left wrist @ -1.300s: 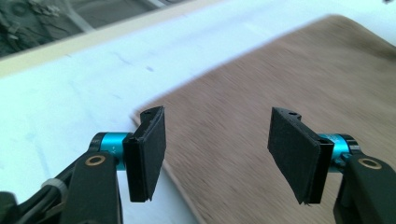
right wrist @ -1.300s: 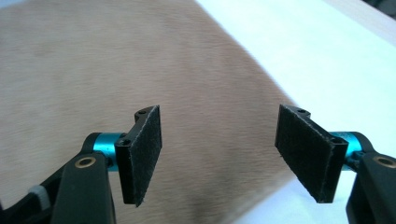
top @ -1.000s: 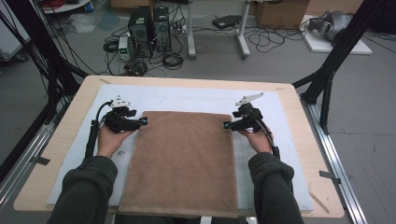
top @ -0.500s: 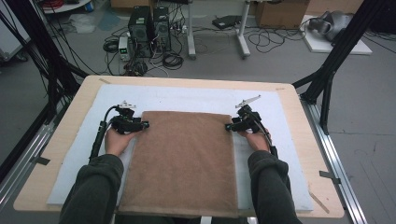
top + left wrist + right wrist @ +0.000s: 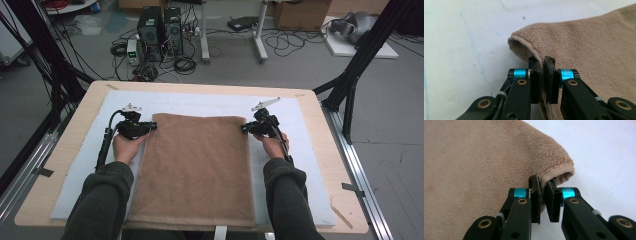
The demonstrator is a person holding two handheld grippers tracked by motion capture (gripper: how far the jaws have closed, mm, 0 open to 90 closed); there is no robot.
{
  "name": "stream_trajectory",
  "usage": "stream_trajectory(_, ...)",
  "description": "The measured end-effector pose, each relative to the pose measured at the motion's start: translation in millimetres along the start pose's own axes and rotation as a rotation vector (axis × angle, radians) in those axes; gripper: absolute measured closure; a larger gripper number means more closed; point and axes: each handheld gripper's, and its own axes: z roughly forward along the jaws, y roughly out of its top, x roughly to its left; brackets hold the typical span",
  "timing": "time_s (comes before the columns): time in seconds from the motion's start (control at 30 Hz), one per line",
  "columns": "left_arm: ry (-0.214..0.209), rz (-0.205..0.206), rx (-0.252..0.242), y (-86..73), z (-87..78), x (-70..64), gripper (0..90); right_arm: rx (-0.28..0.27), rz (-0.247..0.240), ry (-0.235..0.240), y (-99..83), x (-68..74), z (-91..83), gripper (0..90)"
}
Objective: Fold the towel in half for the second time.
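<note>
A brown terry towel (image 5: 195,170) lies flat on the white mat, its long side running away from the person. My left gripper (image 5: 149,126) is at the towel's far left corner. In the left gripper view, this gripper (image 5: 542,67) is shut on the towel (image 5: 586,37), with the edge pinched between its pads and the corner lifted slightly. My right gripper (image 5: 245,128) is at the far right corner. Seen in the right gripper view, it (image 5: 543,186) is likewise shut on the folded edge of the towel (image 5: 474,165). Both hands rest on the mat beside the towel.
The white mat (image 5: 210,102) covers most of the wooden table (image 5: 310,100). Bare mat lies beyond the towel and on both sides. Black frame posts (image 5: 360,65) stand at the table's corners. Computers and cables (image 5: 160,30) sit on the floor behind.
Both hands have shifted slightly inward toward the towel's far corners, the left more than the right. The towel has stayed flat and hardly moved.
</note>
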Motion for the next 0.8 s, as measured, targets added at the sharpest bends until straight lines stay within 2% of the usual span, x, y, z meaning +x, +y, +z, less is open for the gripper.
stream_trajectory(0.1, 0.005, 0.009, -0.039, 17.7, -6.7, 1.0, 84.3, -0.048, 0.000, -0.015, 15.2, -2.7, -11.4, 84.2)
stream_trajectory(0.2, 0.006, 0.028, -0.110, 44.5, -19.0, 0.6, 84.3, -0.092, -0.020, -0.037, 34.6, -4.0, -27.2, 84.1)
stream_trajectory(0.27, 0.005, 0.057, -0.159, 69.6, -31.9, -1.4, 84.2, -0.131, -0.036, -0.056, 49.1, -5.3, -42.1, 84.1)
stream_trajectory(0.3, 0.003, 0.062, -0.181, 76.3, -36.2, -2.2, 84.2, -0.166, -0.046, -0.061, 57.4, -6.4, -52.6, 84.1)
stream_trajectory(0.37, -0.003, 0.077, -0.212, 85.5, -44.4, -4.8, 84.1, -0.191, -0.055, -0.060, 67.5, -5.8, -65.5, 84.1)
stream_trajectory(0.43, -0.006, 0.086, -0.190, 81.3, -45.3, -5.5, 84.1, -0.216, -0.065, -0.049, 70.1, -3.3, -73.8, 84.0)
stream_trajectory(0.47, -0.006, 0.092, -0.183, 75.6, -44.5, -5.7, 84.1, -0.204, -0.054, -0.033, 68.6, -2.4, -73.6, 83.9)
stream_trajectory(0.53, -0.021, 0.083, -0.175, 61.7, -43.2, -4.8, 84.1, -0.178, -0.072, -0.022, 61.9, 1.0, -69.6, 84.0)
stream_trajectory(0.57, -0.027, 0.079, -0.177, 56.2, -43.5, -4.5, 84.1, -0.165, -0.066, -0.010, 57.9, 2.7, -67.3, 83.9)
stream_trajectory(0.67, -0.048, 0.064, -0.174, 32.8, -44.7, -4.6, 84.1, -0.154, -0.050, 0.028, 45.1, 6.1, -63.0, 83.9)
stream_trajectory(0.7, -0.051, 0.069, -0.174, 28.3, -45.5, -5.0, 84.2, -0.155, -0.044, 0.041, 39.6, 8.0, -61.8, 83.9)
stream_trajectory(0.73, -0.060, 0.076, -0.146, 23.7, -46.2, -5.8, 84.2, -0.150, -0.044, 0.047, 36.9, 9.3, -61.4, 83.9)
stream_trajectory(0.8, -0.058, 0.114, -0.147, 17.2, -49.5, -10.4, 84.1, -0.127, -0.031, 0.070, 31.8, 13.5, -61.5, 83.8)
